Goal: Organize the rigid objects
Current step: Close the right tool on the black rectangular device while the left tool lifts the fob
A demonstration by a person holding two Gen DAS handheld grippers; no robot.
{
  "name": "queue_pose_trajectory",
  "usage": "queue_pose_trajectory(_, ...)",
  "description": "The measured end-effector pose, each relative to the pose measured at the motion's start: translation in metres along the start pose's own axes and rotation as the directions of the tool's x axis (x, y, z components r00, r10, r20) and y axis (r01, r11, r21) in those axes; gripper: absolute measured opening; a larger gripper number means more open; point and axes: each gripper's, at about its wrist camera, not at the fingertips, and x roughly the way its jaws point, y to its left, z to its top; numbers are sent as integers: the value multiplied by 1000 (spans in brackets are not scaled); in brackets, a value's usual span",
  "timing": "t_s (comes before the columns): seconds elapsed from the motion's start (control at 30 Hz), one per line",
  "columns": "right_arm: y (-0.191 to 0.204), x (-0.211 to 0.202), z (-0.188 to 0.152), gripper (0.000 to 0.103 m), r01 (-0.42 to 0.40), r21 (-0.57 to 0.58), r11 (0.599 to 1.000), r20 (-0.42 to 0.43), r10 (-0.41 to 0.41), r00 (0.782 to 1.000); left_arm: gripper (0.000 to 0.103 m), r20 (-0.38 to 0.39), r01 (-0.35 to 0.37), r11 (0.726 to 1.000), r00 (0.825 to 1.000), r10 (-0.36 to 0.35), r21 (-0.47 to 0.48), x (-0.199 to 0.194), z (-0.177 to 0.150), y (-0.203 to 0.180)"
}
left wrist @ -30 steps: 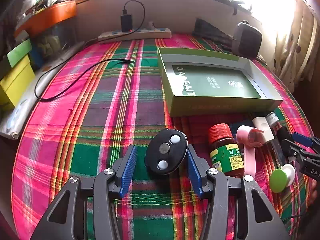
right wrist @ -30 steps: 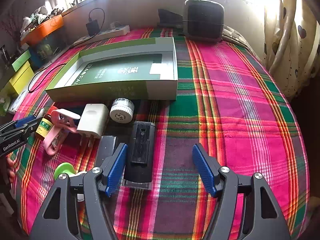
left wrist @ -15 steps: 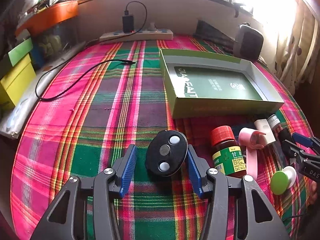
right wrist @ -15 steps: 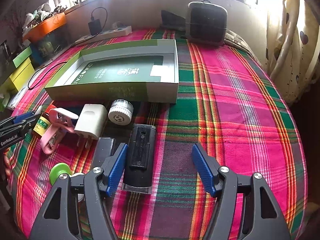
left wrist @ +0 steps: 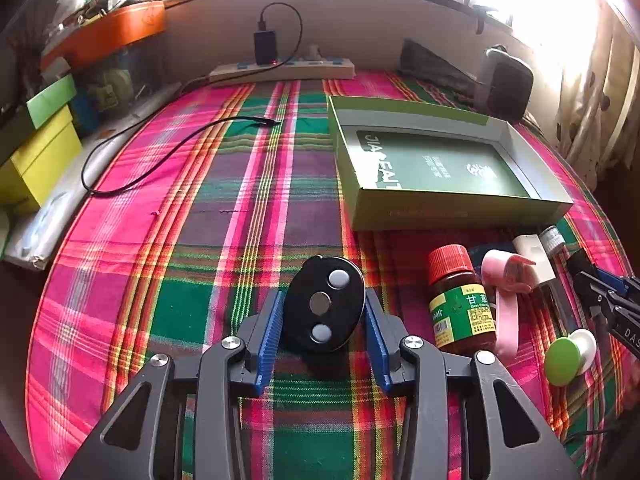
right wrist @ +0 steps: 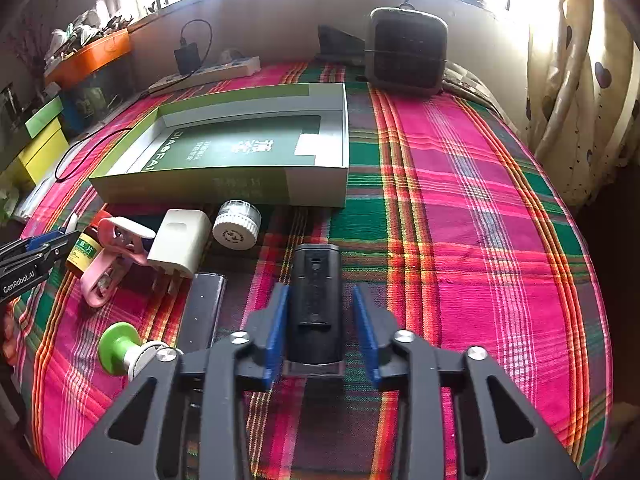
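Observation:
My left gripper is shut on a black oval remote with three round buttons, held just above the plaid cloth. My right gripper has its blue pads close on both sides of a black rectangular device lying on the cloth; a small gap shows at the right pad. The open green box lies beyond, also in the right wrist view. A brown bottle with red cap, a pink clip, a white charger and a white jar lie in front of the box.
A green-and-white spool and a dark flat bar lie left of my right gripper. A power strip, a black cable, a dark speaker and yellow-green boxes sit around the table edges.
My right gripper has narrowed from wide open and shifted so the black device now sits between its pads. My left gripper still holds the remote, barely moved.

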Motion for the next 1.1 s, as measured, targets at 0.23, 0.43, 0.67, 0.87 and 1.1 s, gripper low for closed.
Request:
queue_pose_trajectory(0.23, -1, -1, 0, 29, -11, 4, 1000, 2, 11, 1000, 38, 2, -10, 1000, 1000, 10, 1, -2, -3, -1)
queue_pose_trajectory(0.43, 0, -3, 0, 29, -20, 2, 1000, 7, 20, 1000, 38, 5, -10, 1000, 1000, 10, -9, -6, -3, -1)
queue_pose_trajectory(0.67, 1, -13, 5, 29, -23, -7, 1000, 31, 24, 999, 38, 28, 0, 1000, 1000, 1, -7, -17, 4, -4)
queue_pose_trajectory(0.87, 2, -24, 13, 29, -25, -27, 999, 55, 26, 998, 38, 56, 15, 1000, 998, -15, 8, -29, 14, -9)
queue_pose_trajectory(1.1, 6, -27, 28, 29, -42, -42, 998, 72, 45, 996, 38, 87, 42, 999, 995, -44, 23, -37, 34, -17)
